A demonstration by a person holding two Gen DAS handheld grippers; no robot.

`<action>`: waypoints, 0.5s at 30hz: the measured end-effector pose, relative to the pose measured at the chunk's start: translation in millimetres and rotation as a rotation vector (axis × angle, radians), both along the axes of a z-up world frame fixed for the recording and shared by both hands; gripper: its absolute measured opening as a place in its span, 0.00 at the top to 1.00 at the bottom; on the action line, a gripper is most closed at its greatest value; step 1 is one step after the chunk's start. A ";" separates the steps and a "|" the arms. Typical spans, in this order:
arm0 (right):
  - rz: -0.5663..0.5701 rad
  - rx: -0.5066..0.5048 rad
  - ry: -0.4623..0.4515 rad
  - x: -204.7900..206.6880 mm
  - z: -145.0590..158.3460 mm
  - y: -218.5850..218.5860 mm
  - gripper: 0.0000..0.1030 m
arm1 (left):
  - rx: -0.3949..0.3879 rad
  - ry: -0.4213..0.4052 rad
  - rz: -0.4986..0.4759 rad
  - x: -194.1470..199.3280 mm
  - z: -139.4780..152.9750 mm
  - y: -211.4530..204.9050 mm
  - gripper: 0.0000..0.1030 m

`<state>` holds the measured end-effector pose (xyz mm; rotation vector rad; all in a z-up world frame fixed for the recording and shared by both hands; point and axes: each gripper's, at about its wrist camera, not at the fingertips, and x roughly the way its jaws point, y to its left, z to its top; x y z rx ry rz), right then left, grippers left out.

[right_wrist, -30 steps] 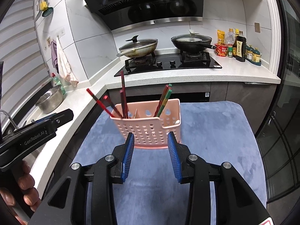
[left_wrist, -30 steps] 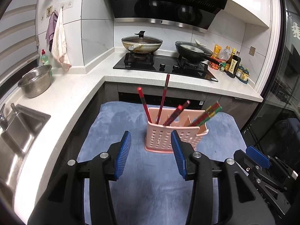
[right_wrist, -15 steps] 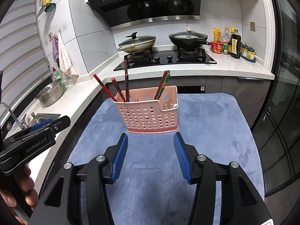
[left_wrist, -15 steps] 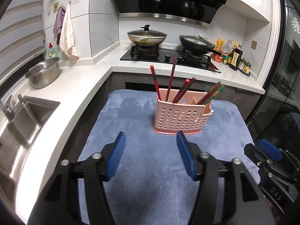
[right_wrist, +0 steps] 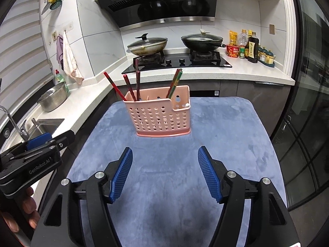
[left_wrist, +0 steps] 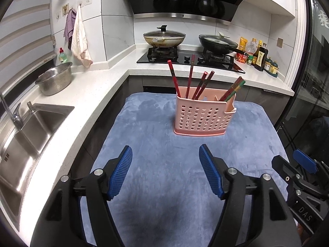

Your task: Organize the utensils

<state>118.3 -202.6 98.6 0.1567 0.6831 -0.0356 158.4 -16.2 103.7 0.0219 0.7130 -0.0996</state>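
while both grippers' jaws open – pink caddy point(left_wrist: 202, 116) ahead, apart, chopsticks point(right_wrist: 136, 82) inside

- Even indoor light is filling both views, coming from above; the white wall tiles point(left_wrist: 117, 30) and the pale bench point(left_wrist: 92, 90) are looking bright.
- The glossy black range hood point(right_wrist: 164, 6) is reflecting the two pans as dark round shapes, and its steel strip is showing a thin glare.
- The steel sink point(left_wrist: 30, 127) is giving soft highlights.
- The blue cloth point(right_wrist: 168, 164) is darkening near the lower edge, where the tongs are casting a soft shadow.
- The fisheye lens is bending straight lines strongly at the edges, and black corners are framing each picture.
- The focus is staying sharp everywhere; no motion blur is showing.
- The right edge, by the dark glass door point(right_wrist: 304, 103), is looking dim.
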 end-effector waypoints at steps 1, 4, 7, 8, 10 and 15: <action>-0.005 0.002 0.002 -2.3 -1.5 -0.5 0.38 | 0.002 -0.001 0.003 -1.6 -0.2 -1.0 0.32; -0.004 0.022 0.012 -7.4 -5.7 -2.8 0.33 | 0.003 -0.008 0.008 -6.7 -1.4 -2.6 0.29; -0.006 0.014 0.009 -10.8 -7.3 -2.3 0.32 | 0.006 -0.007 0.009 -11.4 -3.7 -3.1 0.28; -0.006 0.005 0.008 -11.8 -7.9 -1.1 0.32 | 0.008 -0.006 0.010 -12.5 -4.1 -3.6 0.27; -0.001 -0.012 0.013 -12.7 -9.7 1.7 0.26 | 0.012 -0.005 0.014 -15.0 -5.7 -3.9 0.24; 0.010 -0.014 0.026 -13.4 -12.8 4.3 0.24 | 0.022 0.005 0.022 -17.6 -10.1 -3.6 0.23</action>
